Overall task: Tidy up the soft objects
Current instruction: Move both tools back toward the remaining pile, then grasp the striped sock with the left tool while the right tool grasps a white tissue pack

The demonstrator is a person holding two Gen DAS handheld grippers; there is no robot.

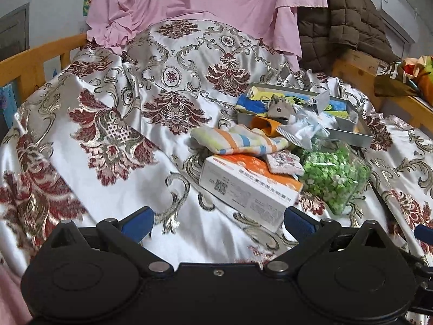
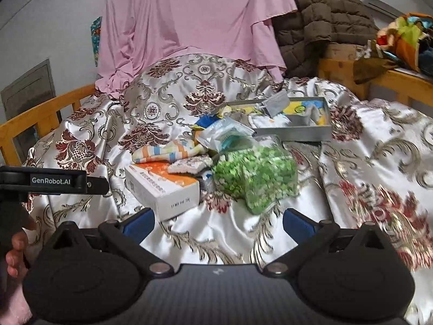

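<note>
Bed: box, green bag, tray, towel.

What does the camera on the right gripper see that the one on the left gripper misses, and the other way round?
Only the right wrist view shows the other black handheld gripper labelled GenRobot.AI and the person's bare fingers at its left edge. Only the left wrist view shows the small grey plush toy sitting at the tray's near edge. Both show the striped folded cloth, the white and orange cardboard box, the clear bag of green pieces, and the shallow grey tray on the patterned satin bedspread.
</note>
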